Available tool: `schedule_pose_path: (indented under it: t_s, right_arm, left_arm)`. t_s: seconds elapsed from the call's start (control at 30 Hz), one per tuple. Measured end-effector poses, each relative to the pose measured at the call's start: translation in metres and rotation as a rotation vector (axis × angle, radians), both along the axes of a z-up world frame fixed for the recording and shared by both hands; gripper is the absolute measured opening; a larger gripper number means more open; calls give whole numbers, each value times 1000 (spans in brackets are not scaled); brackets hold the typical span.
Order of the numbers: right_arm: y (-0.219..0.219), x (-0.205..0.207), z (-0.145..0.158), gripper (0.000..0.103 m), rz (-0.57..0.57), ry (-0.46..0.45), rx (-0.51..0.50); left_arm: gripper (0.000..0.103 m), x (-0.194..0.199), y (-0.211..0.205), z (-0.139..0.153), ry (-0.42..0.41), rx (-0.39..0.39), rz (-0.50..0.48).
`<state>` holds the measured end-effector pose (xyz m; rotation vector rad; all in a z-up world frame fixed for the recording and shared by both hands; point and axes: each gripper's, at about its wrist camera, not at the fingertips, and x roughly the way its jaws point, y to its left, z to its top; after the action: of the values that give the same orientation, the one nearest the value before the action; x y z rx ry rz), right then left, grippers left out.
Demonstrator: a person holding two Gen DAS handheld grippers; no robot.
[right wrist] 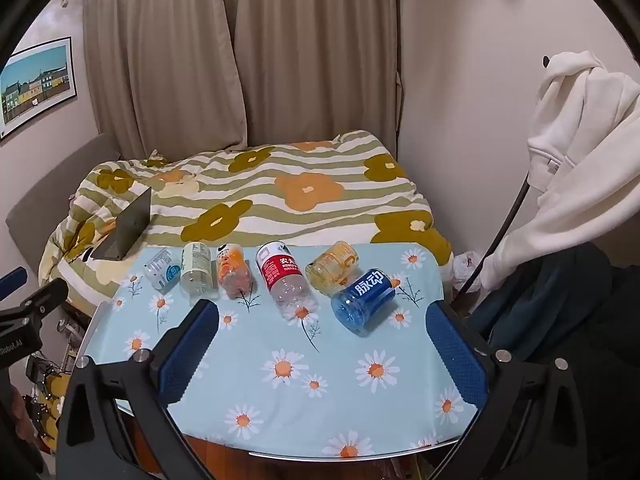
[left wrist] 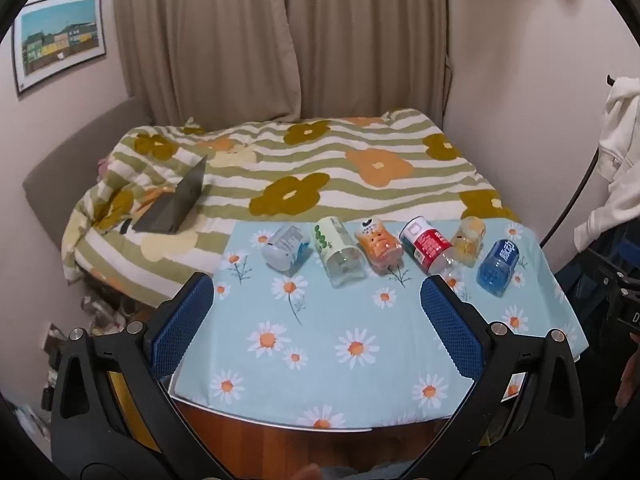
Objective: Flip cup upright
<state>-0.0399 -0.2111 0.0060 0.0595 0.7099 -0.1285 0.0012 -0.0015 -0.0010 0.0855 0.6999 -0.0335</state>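
Several cut-bottle cups lie on their sides in a row at the far edge of the daisy tablecloth: a white-blue cup, a green-label cup, an orange cup, a red-label cup, a yellow cup and a blue cup. The same row shows in the right wrist view, with the red-label cup and blue cup nearest. My left gripper is open and empty, short of the row. My right gripper is open and empty, in front of the red-label and blue cups.
A bed with a flowered striped quilt lies behind the table, with an open laptop on it. A white hoodie hangs at the right. The left gripper's body shows at the left edge of the right wrist view.
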Motion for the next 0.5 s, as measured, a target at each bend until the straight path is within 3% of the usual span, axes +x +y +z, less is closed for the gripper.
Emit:
schedule_pose_path:
  t_s: [0.03,0.5]
  right_arm:
    - [0,0,0,103,0,0,0]
    - [0,0,-1,103,-1,-6,5]
  left_arm:
    - [103,-1,2,0,-16,-33,11]
    - [103,-1,3,-2,-6,-25,5]
